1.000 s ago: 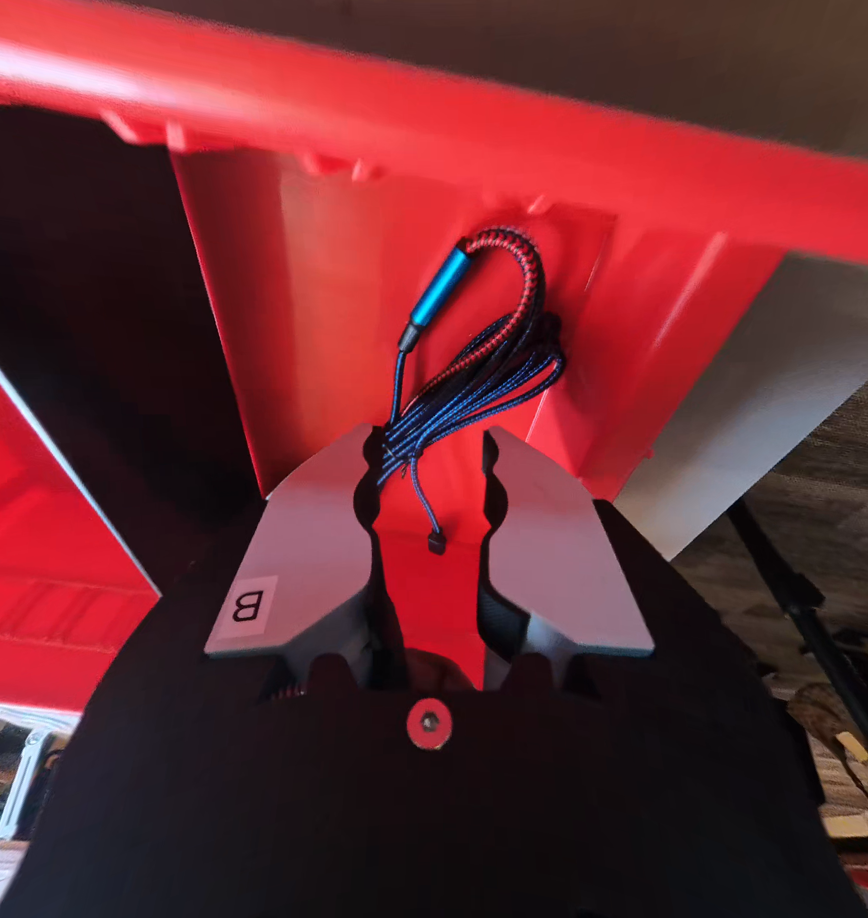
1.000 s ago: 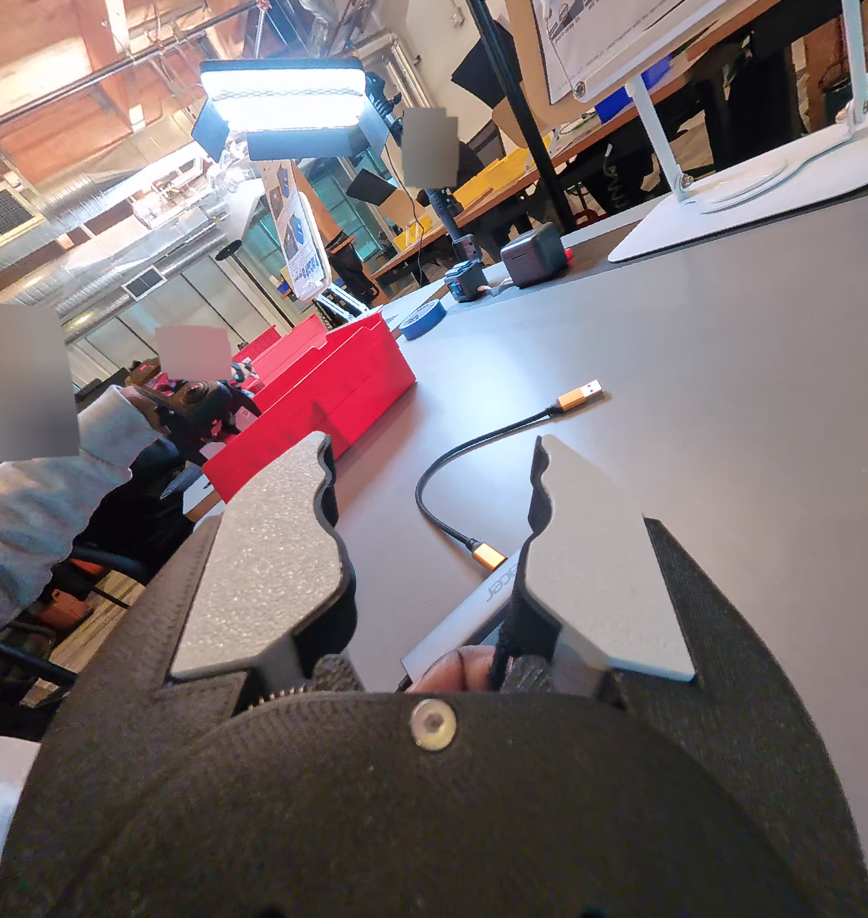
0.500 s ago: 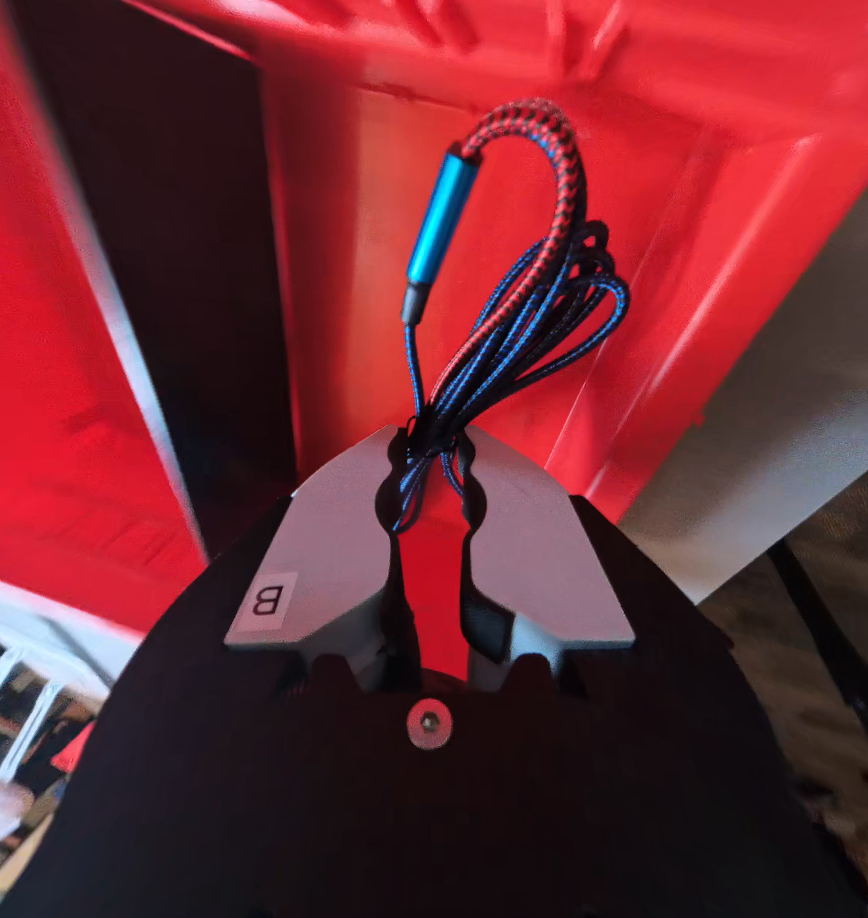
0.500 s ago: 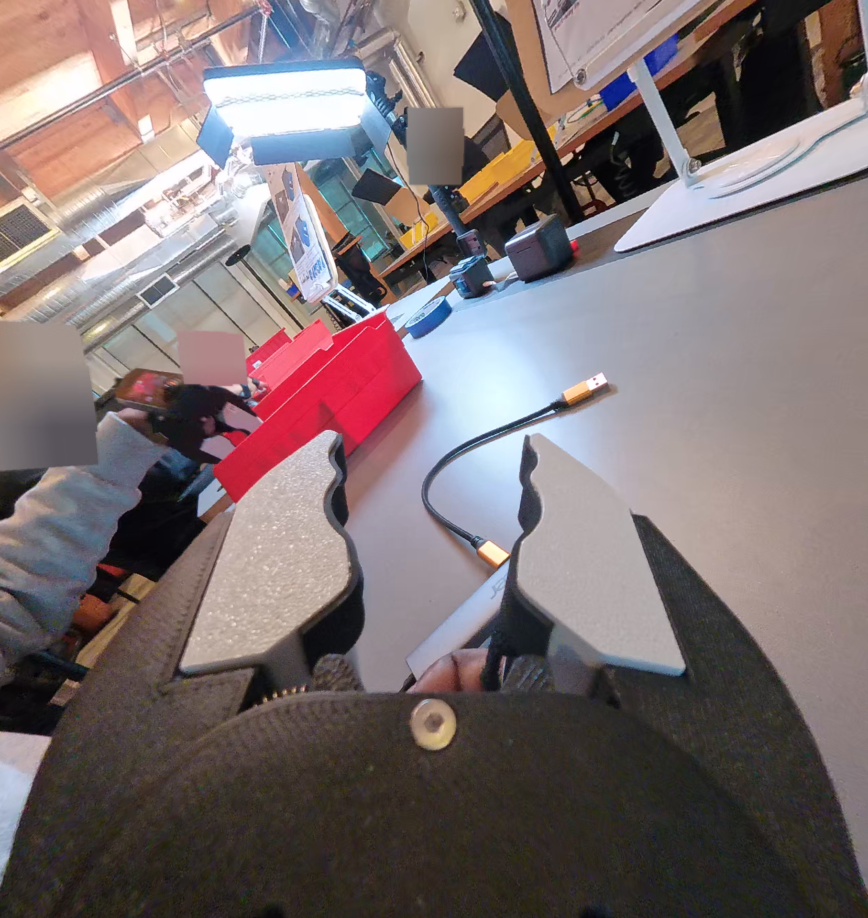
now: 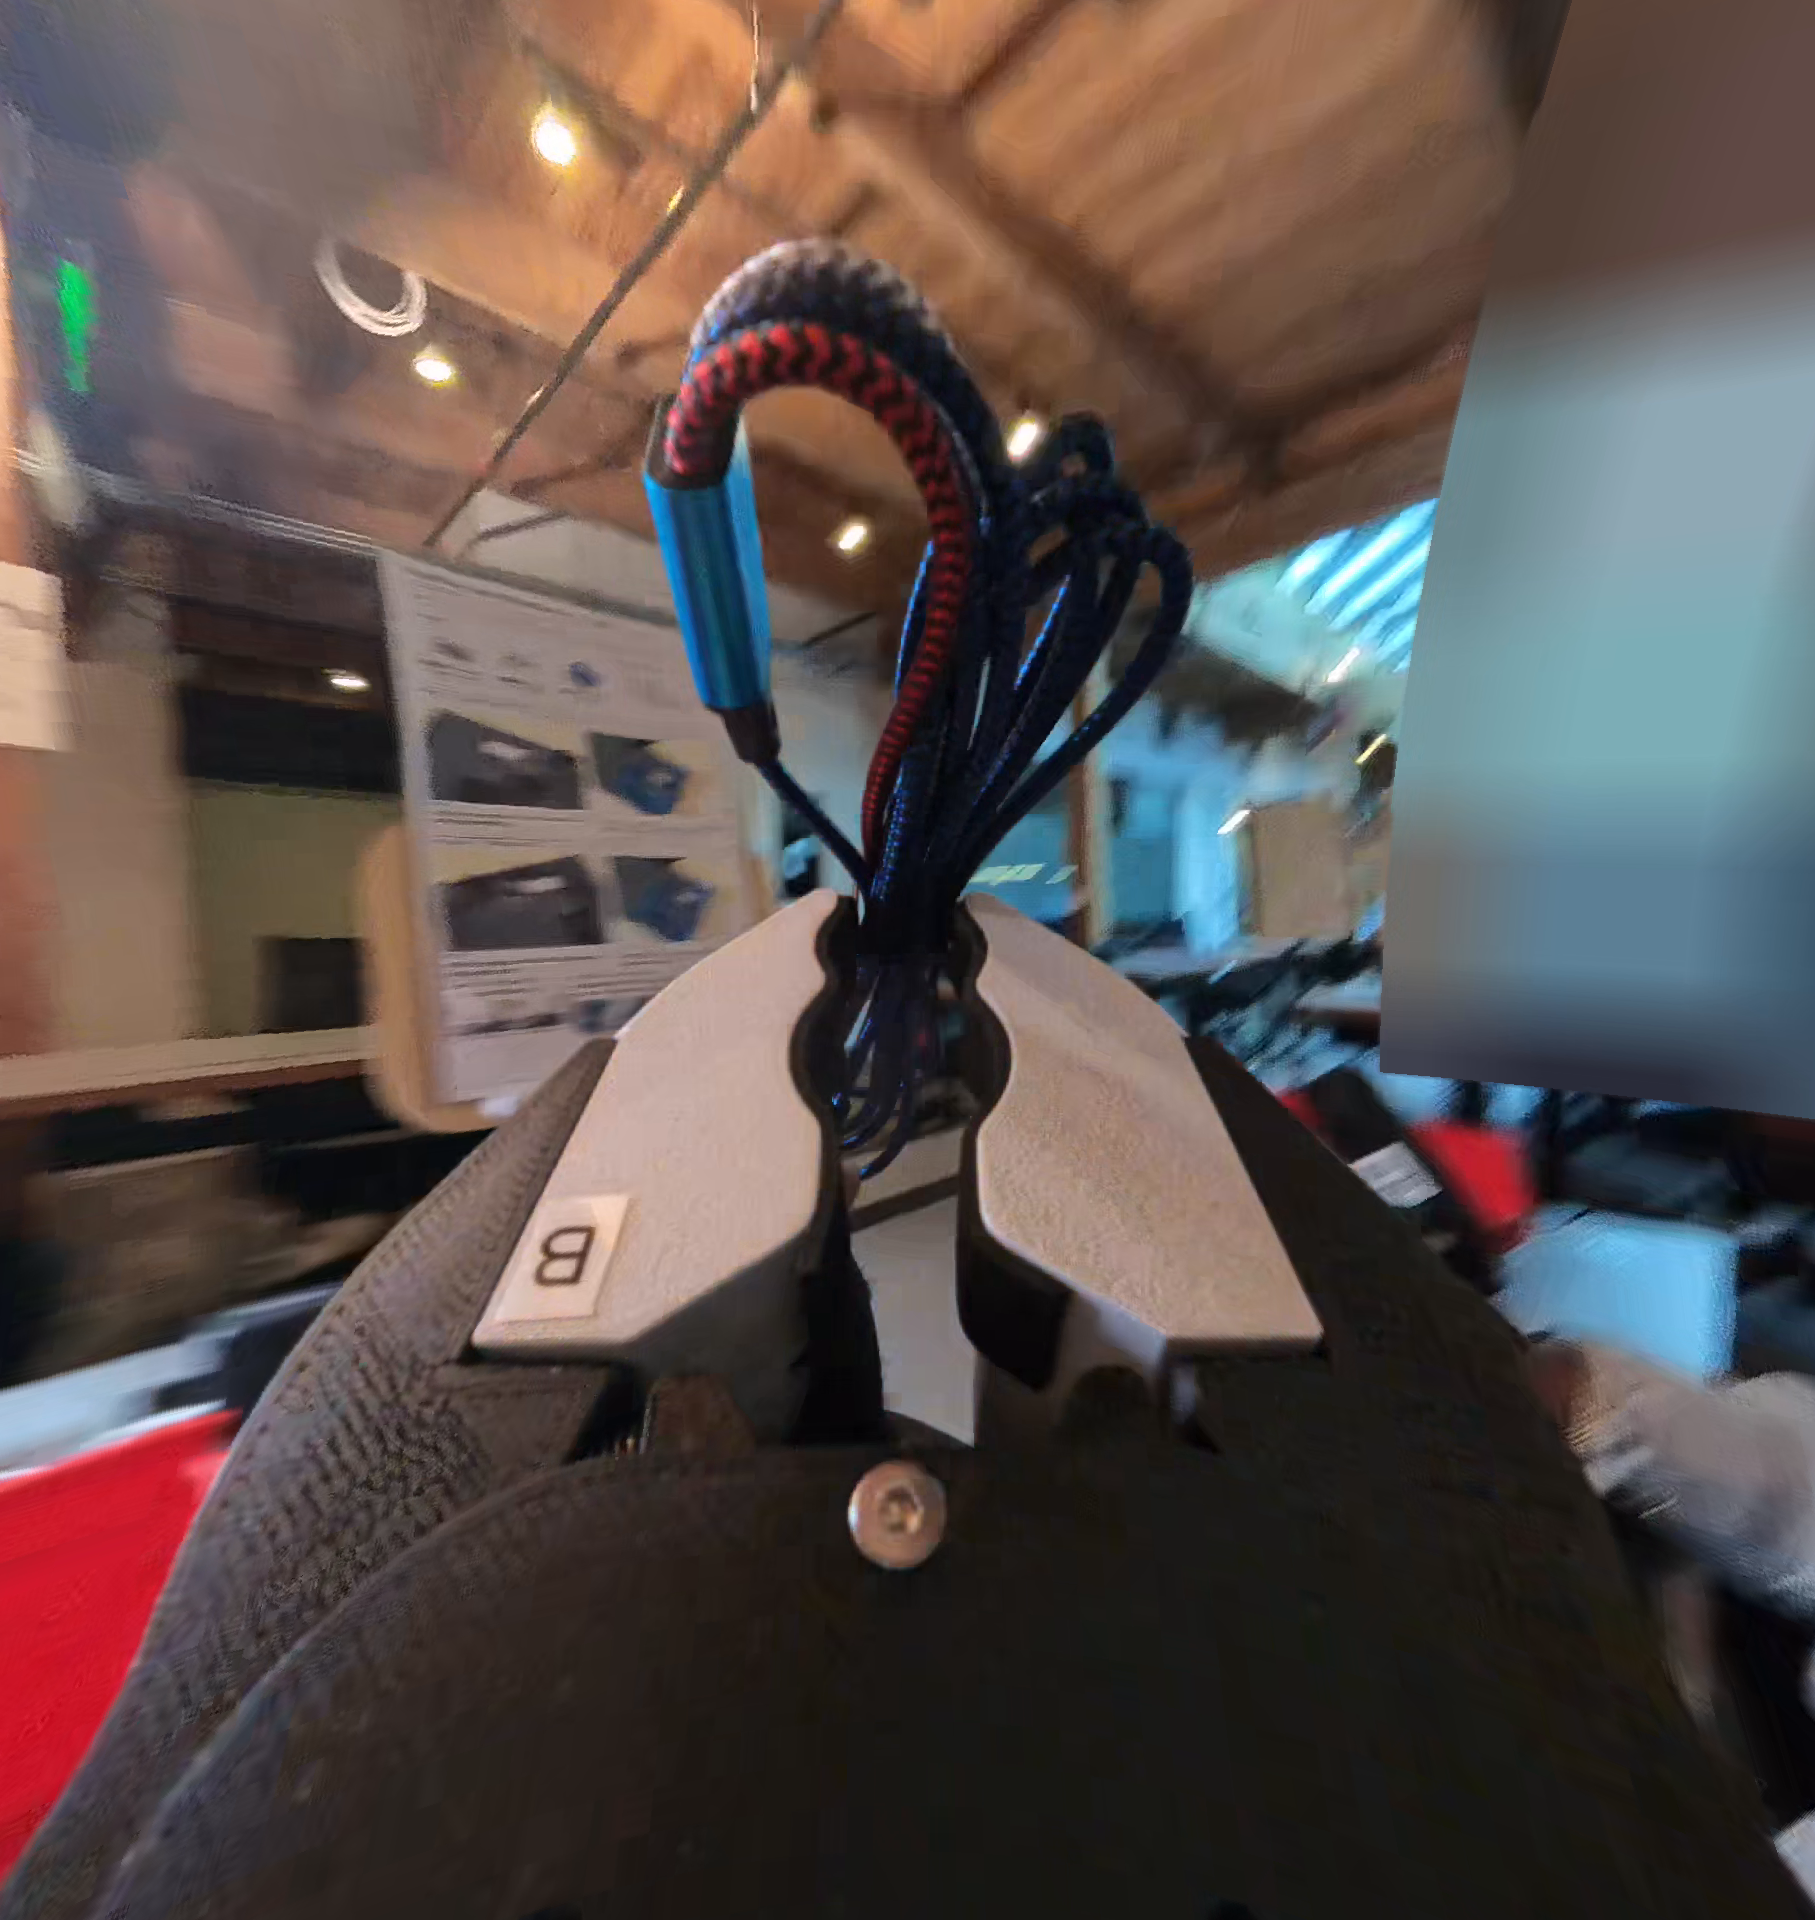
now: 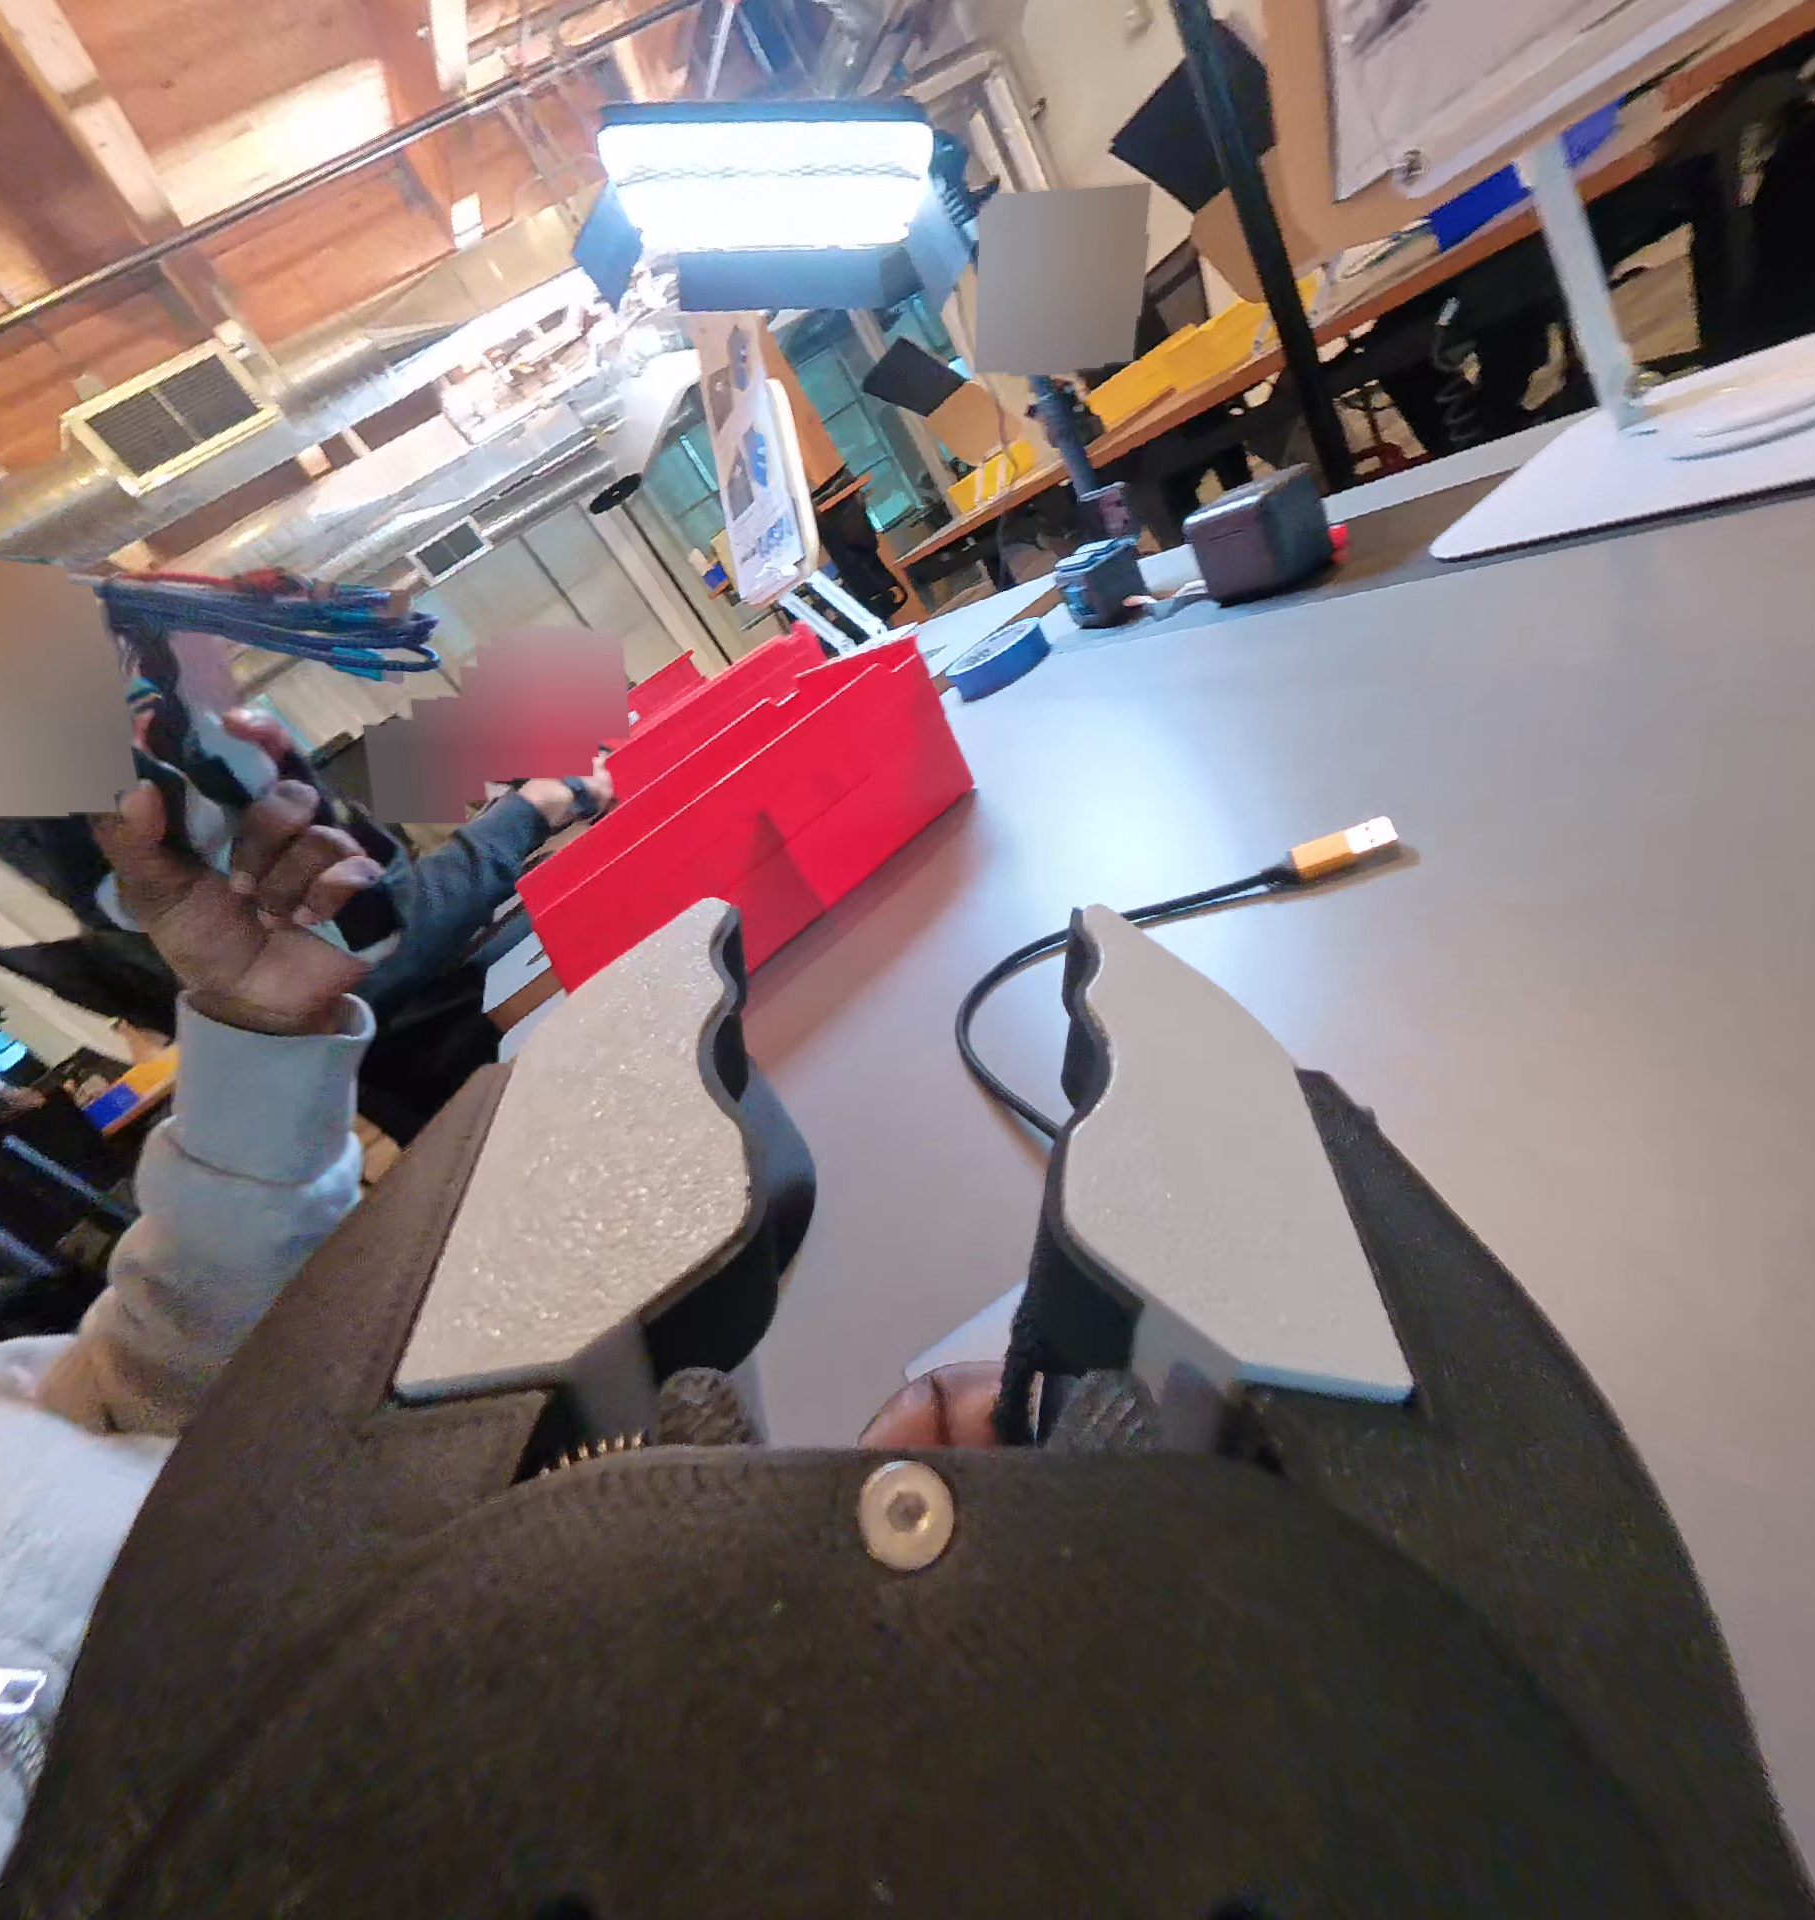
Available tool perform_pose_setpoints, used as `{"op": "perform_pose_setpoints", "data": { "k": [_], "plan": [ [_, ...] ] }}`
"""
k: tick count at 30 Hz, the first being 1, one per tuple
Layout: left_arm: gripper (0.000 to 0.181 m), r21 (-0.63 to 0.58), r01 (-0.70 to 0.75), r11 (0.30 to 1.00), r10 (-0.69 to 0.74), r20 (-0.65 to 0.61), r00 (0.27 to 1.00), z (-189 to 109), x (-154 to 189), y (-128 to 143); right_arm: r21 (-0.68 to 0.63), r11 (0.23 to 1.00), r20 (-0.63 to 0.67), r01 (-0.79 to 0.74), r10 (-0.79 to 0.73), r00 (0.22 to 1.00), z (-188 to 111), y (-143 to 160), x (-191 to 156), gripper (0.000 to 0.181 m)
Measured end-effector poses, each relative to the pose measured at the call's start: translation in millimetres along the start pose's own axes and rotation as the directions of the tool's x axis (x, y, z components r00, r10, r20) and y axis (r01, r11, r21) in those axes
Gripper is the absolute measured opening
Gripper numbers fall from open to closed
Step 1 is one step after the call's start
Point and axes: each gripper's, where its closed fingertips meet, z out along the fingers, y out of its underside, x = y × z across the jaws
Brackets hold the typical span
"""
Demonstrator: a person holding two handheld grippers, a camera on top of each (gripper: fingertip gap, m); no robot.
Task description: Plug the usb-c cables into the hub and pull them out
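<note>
My left gripper (image 5: 903,920) is shut on a bundled blue and red braided cable (image 5: 944,644) with a blue metal plug housing (image 5: 711,592), and holds it up in the air. The same bundle (image 6: 290,623) shows at the far left in the right wrist view, above a hand. My right gripper (image 6: 903,935) is open and empty, low over the grey table (image 6: 1505,1039). A black cable (image 6: 996,997) with orange plugs lies on the table just ahead of it, its far plug (image 6: 1339,847) to the right. A pale flat hub (image 6: 960,1340) shows only as a corner behind the right finger.
Red bins (image 6: 757,810) stand on the table's left side. A blue tape roll (image 6: 996,660), small black boxes (image 6: 1261,535) and a white stand base (image 6: 1661,457) sit at the far end. A lamp panel (image 6: 768,171) hangs above. People sit at the left.
My left gripper closed on the cable bundle inside the red bin and lifted it out into the air. My right gripper narrowed somewhat and shifted a little over the table.
</note>
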Motion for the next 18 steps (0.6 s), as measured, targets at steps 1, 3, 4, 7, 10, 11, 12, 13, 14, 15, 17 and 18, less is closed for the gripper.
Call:
{"op": "perform_pose_setpoints", "data": {
  "k": [1, 3, 4, 7, 10, 11, 12, 13, 14, 15, 17, 18],
  "plan": [
    [0.017, 0.051, 0.100, 0.994, -0.097, -0.046, 0.994, 5, 12, 7, -0.006, 1.000, 0.025, 0.012, -0.012, 1.000, 1, 1, -5, 0.058],
    [0.017, 0.139, 0.271, 0.953, -0.246, -0.172, 0.954, 12, 36, 19, -0.012, 0.999, 0.094, 0.037, -0.036, 0.995, 2, 3, -17, 0.055],
    [0.017, 0.177, 0.353, 0.919, -0.312, -0.223, 0.924, 16, 43, 25, -0.011, 0.999, 0.143, 0.053, -0.051, 0.988, 2, 4, -26, 0.055],
    [0.017, 0.241, 0.479, 0.844, -0.433, -0.220, 0.874, 25, 48, 57, 0.022, 0.986, 0.315, 0.163, -0.161, 0.935, -3, 9, -62, 0.048],
    [0.017, 0.227, 0.418, 0.880, -0.401, -0.119, 0.908, 30, 50, 101, 0.061, 0.937, 0.372, 0.343, -0.340, 0.864, -8, 20, -86, 0.045],
    [0.017, 0.211, 0.376, 0.902, -0.362, -0.105, 0.926, 30, 54, 111, 0.069, 0.920, 0.376, 0.386, -0.383, 0.844, -9, 24, -91, 0.045],
    [0.017, 0.197, 0.323, 0.926, -0.310, -0.093, 0.946, 30, 59, 120, 0.077, 0.908, 0.379, 0.411, -0.408, 0.830, -10, 26, -94, 0.044],
    [0.017, 0.182, 0.297, 0.937, -0.286, -0.083, 0.955, 30, 62, 126, 0.078, 0.906, 0.376, 0.416, -0.414, 0.829, -9, 26, -95, 0.041],
    [0.017, 0.189, 0.293, 0.937, -0.278, -0.101, 0.955, 31, 67, 123, 0.069, 0.912, 0.373, 0.405, -0.400, 0.837, -9, 27, -94, 0.040],
    [0.017, 0.216, 0.272, 0.938, -0.250, -0.123, 0.960, 29, 71, 118, 0.056, 0.923, 0.384, 0.380, -0.371, 0.845, -8, 27, -93, 0.039],
    [0.017, 0.218, 0.243, 0.945, -0.223, -0.113, 0.968, 29, 71, 119, 0.033, 0.952, 0.428, 0.303, -0.287, 0.857, -8, 27, -95, 0.036],
    [0.017, 0.207, 0.255, 0.945, -0.236, -0.114, 0.965, 29, 71, 122, 0.017, 0.963, 0.449, 0.270, -0.249, 0.858, -8, 28, -96, 0.035]
  ]
}}
